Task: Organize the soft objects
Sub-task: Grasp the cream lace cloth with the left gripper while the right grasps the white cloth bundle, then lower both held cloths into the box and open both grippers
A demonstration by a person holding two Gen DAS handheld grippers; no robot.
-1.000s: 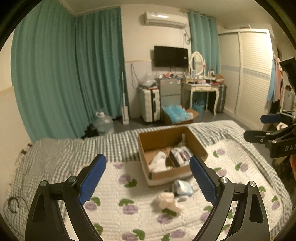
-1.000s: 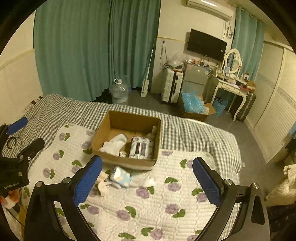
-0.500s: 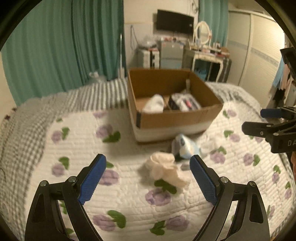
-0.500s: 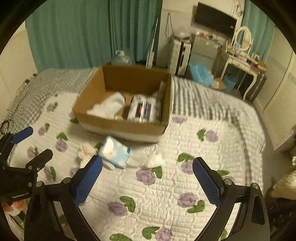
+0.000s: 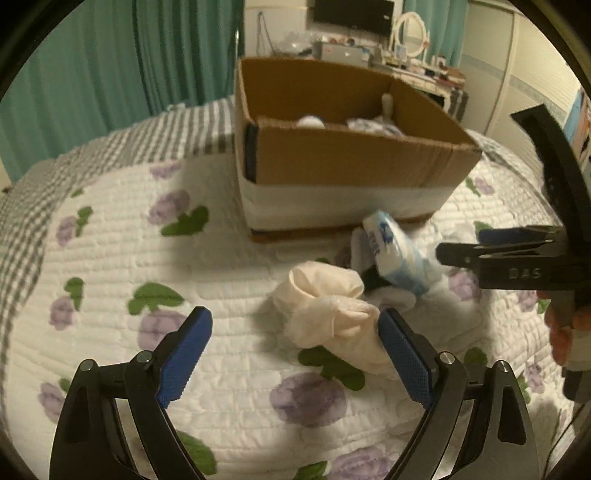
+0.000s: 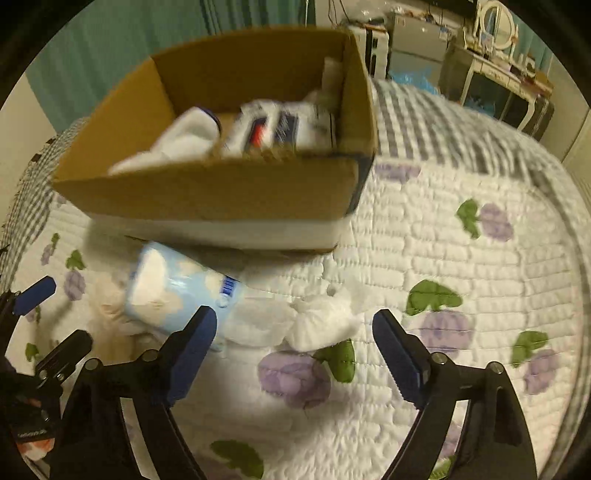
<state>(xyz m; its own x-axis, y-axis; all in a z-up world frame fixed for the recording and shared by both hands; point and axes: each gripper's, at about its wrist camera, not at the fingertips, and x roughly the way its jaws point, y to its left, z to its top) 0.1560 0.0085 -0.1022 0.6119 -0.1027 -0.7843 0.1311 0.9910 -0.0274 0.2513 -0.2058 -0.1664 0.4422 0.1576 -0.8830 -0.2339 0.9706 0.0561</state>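
A cream sock bundle (image 5: 332, 310) lies on the flowered quilt (image 5: 221, 258) just ahead of my open, empty left gripper (image 5: 295, 354). A light blue tissue pack (image 5: 395, 251) leans behind it, in front of the cardboard box (image 5: 351, 158). In the right wrist view the tissue pack (image 6: 177, 288) sits left of a white sock bundle (image 6: 317, 325), which lies between and just ahead of the pads of my open, empty right gripper (image 6: 295, 354). The box (image 6: 221, 192) holds white socks and a printed pack.
The quilt (image 6: 461, 277) lies over a grey checked bedspread (image 5: 110, 155). Green curtains (image 5: 129, 62) hang behind the bed. A dresser with mirror (image 6: 498, 55) and a TV (image 5: 351, 14) stand at the far wall. My right gripper shows in the left wrist view (image 5: 517, 258).
Both grippers have moved down and forward toward the bed. The box and the soft items now look much larger and closer. Both grippers stay open.
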